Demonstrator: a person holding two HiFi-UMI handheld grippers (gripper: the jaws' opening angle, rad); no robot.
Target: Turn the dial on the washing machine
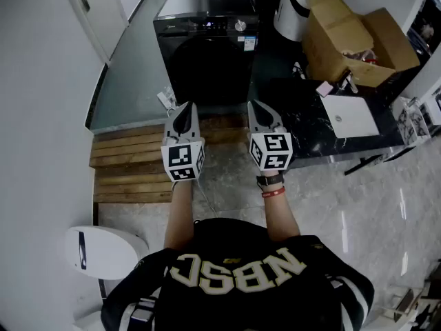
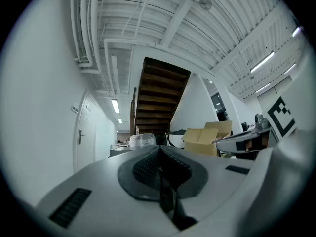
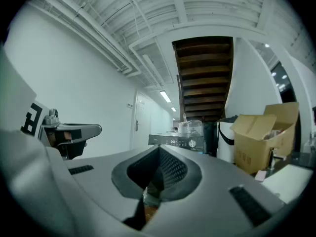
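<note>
In front of the person's chest, the left gripper [image 1: 185,110] and the right gripper [image 1: 258,109] are held side by side, each with its jaws pressed together on nothing. Well ahead stands the black washing machine [image 1: 207,54], with its silver dial [image 1: 240,25] on the top panel, untouched. To the machine's right, an open cardboard box [image 1: 348,43] holds mixed items too small to make out.

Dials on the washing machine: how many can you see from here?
1. The silver dial sits near the right end of the washing machine, along its top front edge. Any smaller knob there would be too small to make out.
</note>
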